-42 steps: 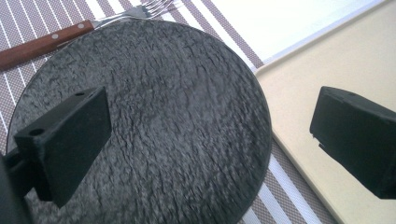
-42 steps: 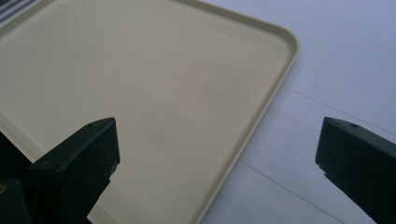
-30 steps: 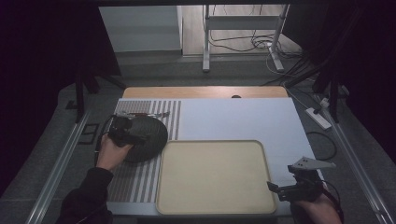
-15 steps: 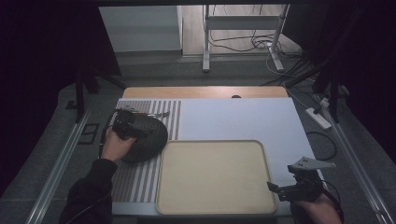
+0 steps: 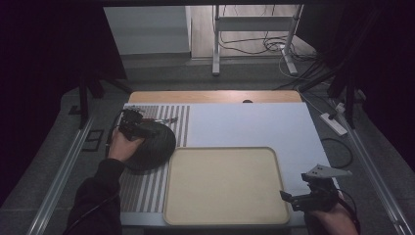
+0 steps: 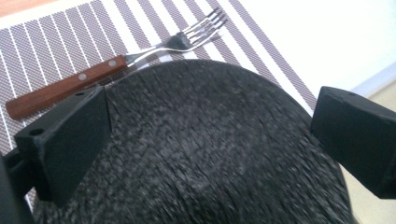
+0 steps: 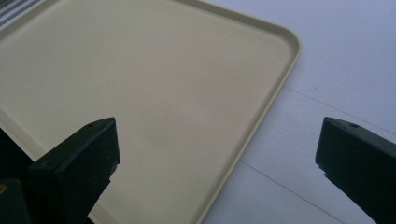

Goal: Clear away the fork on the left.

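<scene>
We have the left tongs (image 6: 210, 135) spread wide over the dark plate (image 6: 205, 154), gripping nothing; plate lies just left of the tray (image 5: 222, 183). Closing carelessly could shove it against the fork (image 6: 116, 60). Right tongs (image 7: 215, 158) wide apart, empty.

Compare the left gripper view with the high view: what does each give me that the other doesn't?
The left gripper view alone resolves the fork: wooden riveted handle, metal tines, lying just beyond the dark speckled plate, which sits between wide-open jaws. The high view alone gives the cream tray, the right gripper at its near right corner, and the floor. Both share the plate and the striped placemat.
</scene>
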Demonstrator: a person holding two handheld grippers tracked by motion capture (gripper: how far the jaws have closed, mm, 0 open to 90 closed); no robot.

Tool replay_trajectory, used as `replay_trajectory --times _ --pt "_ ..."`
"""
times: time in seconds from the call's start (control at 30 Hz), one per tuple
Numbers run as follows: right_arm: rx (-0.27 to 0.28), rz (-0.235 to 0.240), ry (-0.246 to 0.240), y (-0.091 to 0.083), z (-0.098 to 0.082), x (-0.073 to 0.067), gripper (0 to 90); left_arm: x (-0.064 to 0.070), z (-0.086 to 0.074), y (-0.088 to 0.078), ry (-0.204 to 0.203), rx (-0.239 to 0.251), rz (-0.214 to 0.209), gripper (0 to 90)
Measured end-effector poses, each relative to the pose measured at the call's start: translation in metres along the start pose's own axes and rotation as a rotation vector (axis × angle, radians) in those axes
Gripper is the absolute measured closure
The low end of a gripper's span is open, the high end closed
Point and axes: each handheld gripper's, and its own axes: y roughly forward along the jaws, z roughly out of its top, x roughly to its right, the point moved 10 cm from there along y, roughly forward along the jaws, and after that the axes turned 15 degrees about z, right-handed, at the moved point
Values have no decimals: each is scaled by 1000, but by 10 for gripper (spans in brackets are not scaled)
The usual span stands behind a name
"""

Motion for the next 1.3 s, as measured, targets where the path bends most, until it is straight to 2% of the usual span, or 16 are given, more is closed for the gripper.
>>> replay_trajectory --times 0.53,0.77,0.87,1.0,1.2,1.3 --pt "-1 0 1 0 0 0 2 -21 16 23 -11 -38 32 0" --pt "-1 1 1 0 0 0 3 -26 23 31 -7 -50 38 46" --pt "0 2 0 0 0 0 3 -31 24 35 -11 -53 55 117" --pt "2 4 1 0 0 0 3 -39 23 40 -19 -66 56 236" --pt "3 7 2 0 0 0 3 -55 21 44 -59 -82 45 525" --pt "3 7 2 0 0 0 3 -62 19 47 -61 -101 49 736"
